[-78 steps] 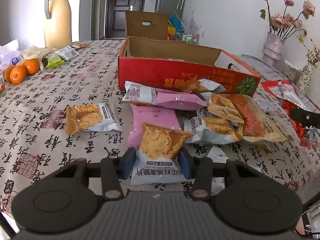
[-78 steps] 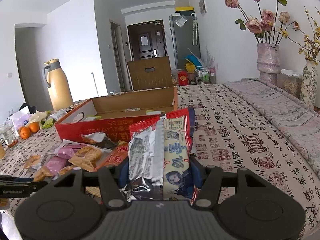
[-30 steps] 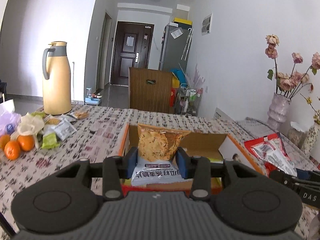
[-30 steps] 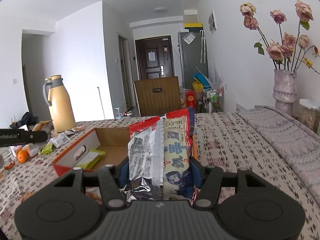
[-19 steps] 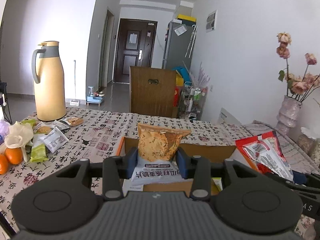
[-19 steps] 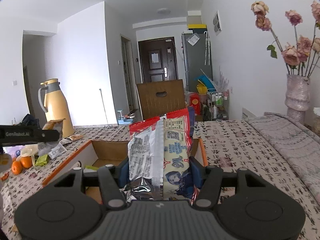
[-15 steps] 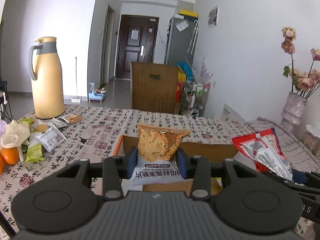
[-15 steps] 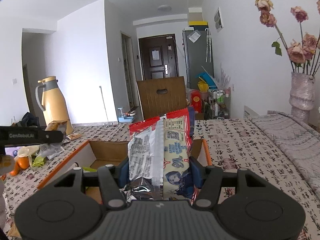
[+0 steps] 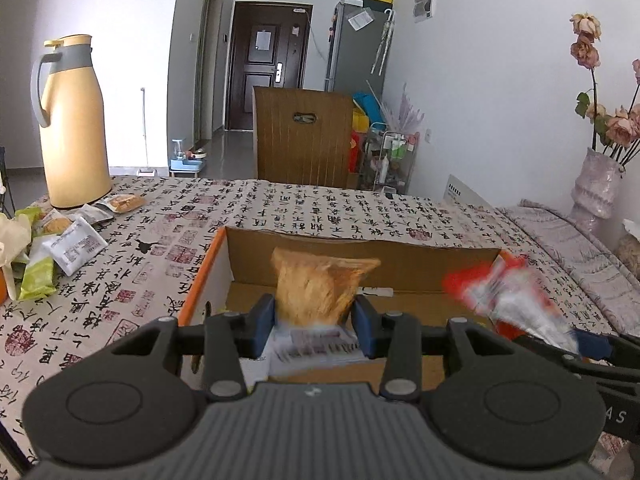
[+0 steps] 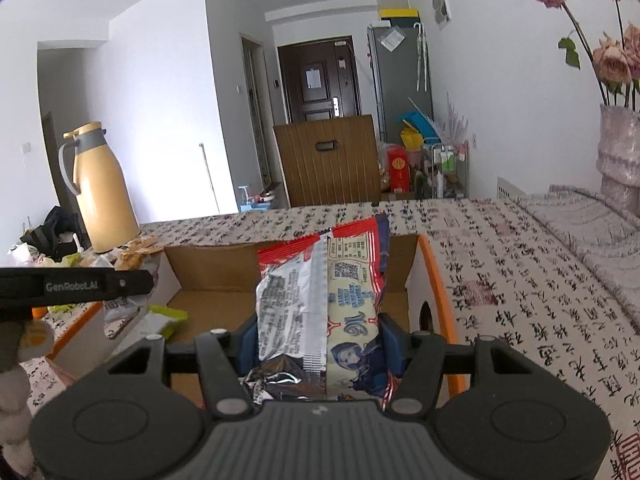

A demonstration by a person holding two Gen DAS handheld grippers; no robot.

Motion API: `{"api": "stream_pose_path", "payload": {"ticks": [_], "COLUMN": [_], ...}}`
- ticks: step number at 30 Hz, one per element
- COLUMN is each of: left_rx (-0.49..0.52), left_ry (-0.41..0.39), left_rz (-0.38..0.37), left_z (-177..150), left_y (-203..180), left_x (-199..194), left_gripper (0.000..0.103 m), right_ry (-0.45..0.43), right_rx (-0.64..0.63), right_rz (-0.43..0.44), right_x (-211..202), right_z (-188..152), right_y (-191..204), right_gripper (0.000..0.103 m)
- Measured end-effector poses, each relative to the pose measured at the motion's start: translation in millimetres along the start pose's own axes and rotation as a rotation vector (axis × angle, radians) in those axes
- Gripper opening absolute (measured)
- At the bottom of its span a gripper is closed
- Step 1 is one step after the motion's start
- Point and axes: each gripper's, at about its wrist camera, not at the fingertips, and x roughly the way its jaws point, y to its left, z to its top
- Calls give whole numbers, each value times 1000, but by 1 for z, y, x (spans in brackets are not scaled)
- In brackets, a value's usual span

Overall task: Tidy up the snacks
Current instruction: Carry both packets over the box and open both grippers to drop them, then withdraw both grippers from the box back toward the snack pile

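Note:
My left gripper [image 9: 314,326] hangs over the open cardboard box [image 9: 204,264]. An orange and white biscuit packet [image 9: 320,292] sits between its fingers, blurred, with the jaws looking wider than before. My right gripper [image 10: 318,346] is shut on a red, silver and blue snack packet [image 10: 320,300] and holds it over the same box [image 10: 434,276]. That packet shows blurred at the right of the left wrist view [image 9: 504,296]. A green packet [image 10: 164,318] lies inside the box.
A yellow thermos [image 9: 72,124] stands at the table's far left with loose packets [image 9: 72,240] beside it. A vase of dried roses [image 9: 600,184] stands at the right. A wooden chair back [image 9: 304,136] is beyond the table.
Both grippers moved forward from the snack pile to over the box. The biscuit packet is now blurred and lower between wider-set left fingers. The red packet stays gripped.

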Motion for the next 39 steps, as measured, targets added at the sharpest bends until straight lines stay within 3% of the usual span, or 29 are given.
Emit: {"api": "stream_pose_path", "payload": {"ticks": [2, 3, 5, 6, 24, 39], "left_rx": [-4, -1, -2, -4, -14, 9], "left_ry": [-11, -23, -41, -54, -63, -110], "left_rz": [1, 9, 27, 36, 57, 54], "left_z": [-1, -2, -1, -1, 2, 2], "left_y": [1, 1, 1, 1, 0, -12], "left_x": [-3, -5, -9, -12, -19, -70], "left_gripper": [66, 72, 101, 103, 103, 103], "right_ry": [0, -4, -10, -11, -12, -63], "right_rx": [7, 7, 8, 12, 17, -9], "right_rz": [4, 1, -5, -4, -24, -44], "right_x": [-1, -2, -3, -3, -4, -59], "right_z": [-1, -1, -1, -1, 3, 4], "right_y": [-2, -2, -2, -3, -3, 2], "right_gripper": [75, 87, 94, 100, 103, 103]}}
